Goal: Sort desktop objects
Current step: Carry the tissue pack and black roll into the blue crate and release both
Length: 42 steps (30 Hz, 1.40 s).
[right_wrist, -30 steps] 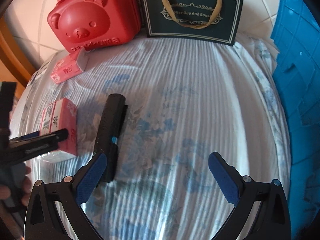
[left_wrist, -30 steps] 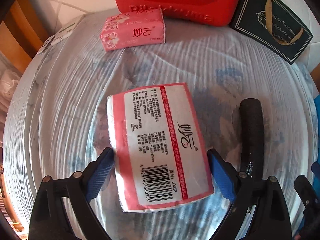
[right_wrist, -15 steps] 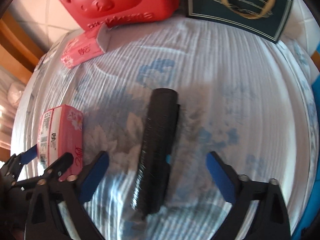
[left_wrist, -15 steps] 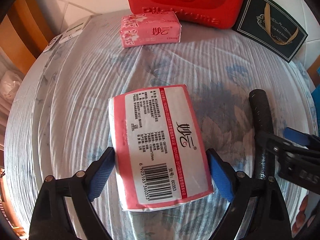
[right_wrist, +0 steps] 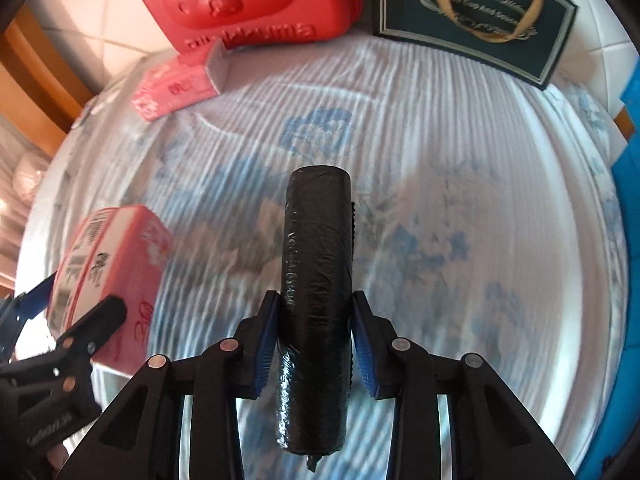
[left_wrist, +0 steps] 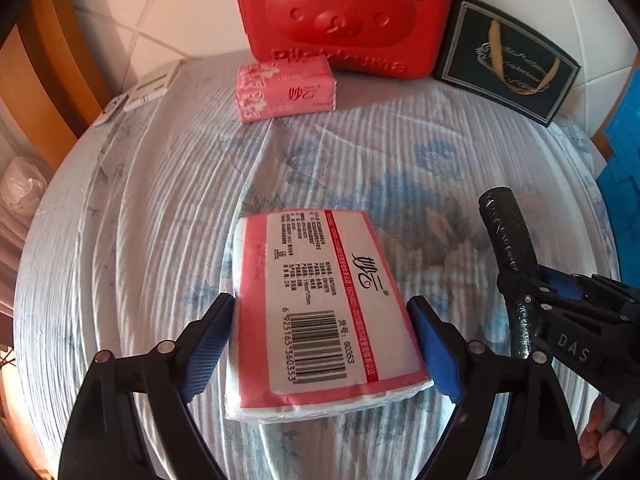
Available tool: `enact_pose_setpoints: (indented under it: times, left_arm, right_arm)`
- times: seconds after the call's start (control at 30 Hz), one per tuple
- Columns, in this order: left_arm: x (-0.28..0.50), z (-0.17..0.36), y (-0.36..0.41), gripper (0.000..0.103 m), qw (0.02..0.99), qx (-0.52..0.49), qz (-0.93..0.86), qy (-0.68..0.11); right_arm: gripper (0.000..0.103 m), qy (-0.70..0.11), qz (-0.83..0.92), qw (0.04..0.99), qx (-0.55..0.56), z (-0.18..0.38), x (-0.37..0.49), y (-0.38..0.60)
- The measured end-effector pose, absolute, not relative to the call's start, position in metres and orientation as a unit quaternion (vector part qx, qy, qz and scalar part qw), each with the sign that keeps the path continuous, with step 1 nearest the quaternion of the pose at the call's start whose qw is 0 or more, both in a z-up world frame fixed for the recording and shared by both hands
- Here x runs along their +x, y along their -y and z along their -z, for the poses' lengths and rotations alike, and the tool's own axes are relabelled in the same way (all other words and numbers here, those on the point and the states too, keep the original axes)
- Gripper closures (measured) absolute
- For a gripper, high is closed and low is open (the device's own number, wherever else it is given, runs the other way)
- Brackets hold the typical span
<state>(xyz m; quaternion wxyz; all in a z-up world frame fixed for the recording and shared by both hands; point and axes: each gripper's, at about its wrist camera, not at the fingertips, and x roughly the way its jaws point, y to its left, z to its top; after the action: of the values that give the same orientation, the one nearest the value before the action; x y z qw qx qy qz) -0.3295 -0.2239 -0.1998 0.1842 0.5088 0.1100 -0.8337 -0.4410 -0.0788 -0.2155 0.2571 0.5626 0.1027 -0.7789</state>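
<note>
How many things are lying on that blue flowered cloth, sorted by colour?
Pink tissue packs: 2, near pack and far pack
Red bear case: 1
Black roll: 1
Dark green gift bag: 1
White remotes: about 2, at the far left edge, hard to make out
Total: about 7

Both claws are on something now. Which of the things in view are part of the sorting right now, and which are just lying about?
In hand:
- tissue pack, between the left claw's closing jaws
- black roll, clamped by the right claw

Lying about:
- second tissue pack
- red bear case
- dark gift bag
- remotes
- blue crate
</note>
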Motion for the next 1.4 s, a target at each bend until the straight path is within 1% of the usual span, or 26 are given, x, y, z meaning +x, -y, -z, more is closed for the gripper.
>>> enact_pose_setpoints:
  times: [0.2,0.6,0.83,1.07,1.1,1.13,1.2,1.23,1.27,1.3,1.4]
  left_arm:
    - [-0.297,0.167,0.199,0.017,0.166,0.481,0.856,-0.094]
    - [-0.228,0.095,0.143,0.017,0.138,0.410,0.900,-0.059]
    - [-0.206,0.064,0.100,0.017,0.105,0.378,0.919,-0.041]
    - [-0.203,0.030,0.045,0.017,0.059,0.340,0.938,-0.018]
    - [-0.203,0.022,0.034,0.017,0.050,0.331,0.942,-0.013]
    - [-0.203,0.014,0.024,0.024,0.045,0.319,0.947,-0.007]
    - [-0.203,-0.004,0.002,0.025,0.032,0.293,0.956,0.006]
    - [-0.206,-0.012,-0.009,0.027,0.023,0.287,0.958,0.005]
    - [-0.210,-0.018,-0.018,0.032,0.012,0.281,0.960,0.005]
    - [-0.216,-0.023,-0.029,0.040,0.007,0.280,0.960,0.011]
    - [-0.227,-0.034,-0.047,0.040,0.000,0.275,0.962,0.002]
  right_arm:
    - [0.068,-0.079,0.805,0.265,0.524,0.169,-0.411,0.052]
    - [0.068,-0.042,0.861,0.276,0.426,0.072,-0.323,-0.019]
    - [0.068,-0.014,0.888,0.269,0.373,0.025,-0.283,-0.070]
    - [0.068,0.017,0.919,0.238,0.315,-0.018,-0.252,-0.140]
    - [0.068,0.021,0.923,0.234,0.306,-0.024,-0.248,-0.150]
    - [0.068,0.024,0.928,0.227,0.294,-0.031,-0.244,-0.163]
    - [0.068,0.030,0.937,0.214,0.274,-0.043,-0.237,-0.182]
    - [0.068,0.034,0.941,0.208,0.265,-0.048,-0.234,-0.193]
    - [0.068,0.041,0.945,0.202,0.255,-0.053,-0.232,-0.205]
    - [0.068,0.046,0.949,0.192,0.244,-0.059,-0.232,-0.218]
    - [0.068,0.052,0.960,0.165,0.220,-0.073,-0.230,-0.255]
